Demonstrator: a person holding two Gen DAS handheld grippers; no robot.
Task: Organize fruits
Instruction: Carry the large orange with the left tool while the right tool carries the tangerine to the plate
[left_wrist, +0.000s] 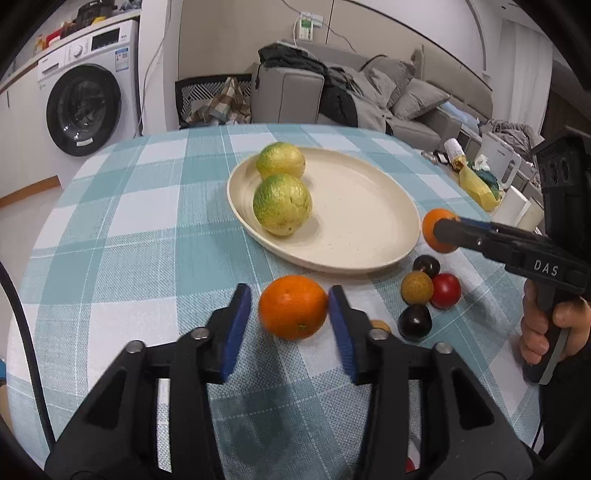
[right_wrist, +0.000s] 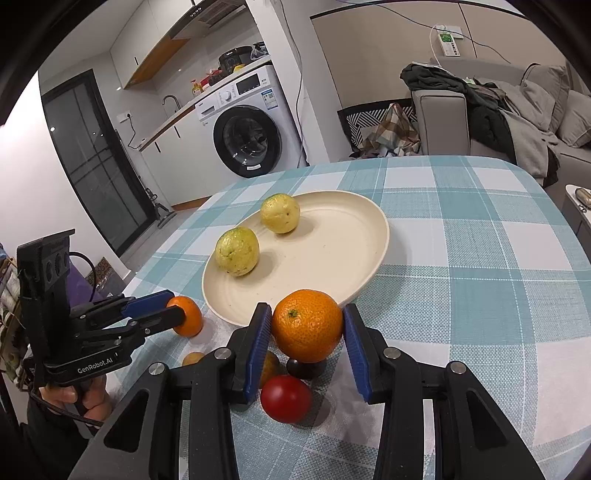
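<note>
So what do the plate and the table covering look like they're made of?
The plate looks like matte cream plastic or ceramic, which one unclear: faint dark specks, soft sheen, ridged rings inside. The tablecloth looks like woven fabric: a visible weave in its teal and white checks, no gloss.

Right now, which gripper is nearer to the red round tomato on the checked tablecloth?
Right. The right gripper, shut on an orange, hangs just above the red round tomato. The left gripper is farther off, around another orange beside the cream plate.

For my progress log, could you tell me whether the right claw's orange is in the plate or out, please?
Out: the right claw holds the orange just outside the plate, at its near rim.
</note>
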